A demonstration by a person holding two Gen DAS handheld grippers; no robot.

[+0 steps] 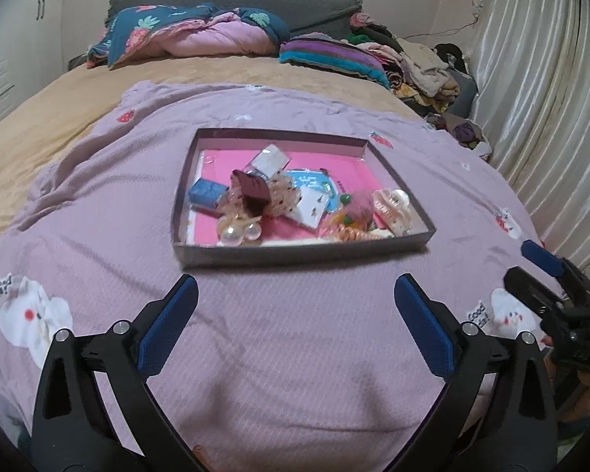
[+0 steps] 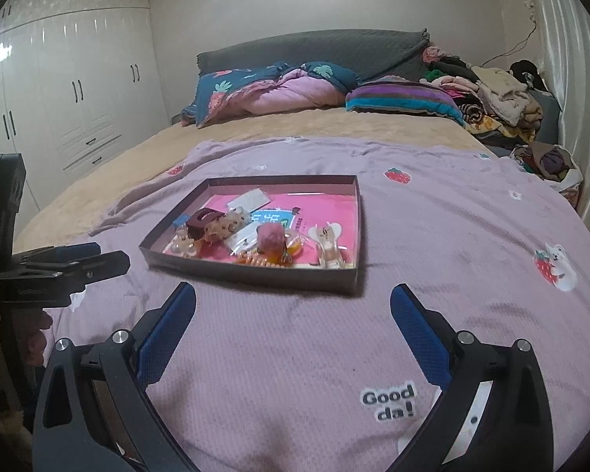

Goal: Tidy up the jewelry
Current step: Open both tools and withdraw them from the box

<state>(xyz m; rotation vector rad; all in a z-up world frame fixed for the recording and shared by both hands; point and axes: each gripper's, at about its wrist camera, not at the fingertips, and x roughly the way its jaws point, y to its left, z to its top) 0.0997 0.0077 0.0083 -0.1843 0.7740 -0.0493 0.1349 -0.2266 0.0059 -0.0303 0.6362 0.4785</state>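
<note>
Lilac bedspread covers the bed, filling the lower frame. At centre of the left wrist view sits a shallow tray heaped with jewelry. Below it, left gripper and right gripper both gape wide, empty.

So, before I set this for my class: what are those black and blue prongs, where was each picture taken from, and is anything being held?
The prongs are hand-held grippers, one in each of a person's hands, each carrying its own camera. One picture looks along the left gripper, the other along the right gripper. Both stand open over a lilac blanket on a bed and hold nothing. Ahead lies a shallow box of jewelry and hair things: a pearl clip, a pale claw clip, small cards.
</note>
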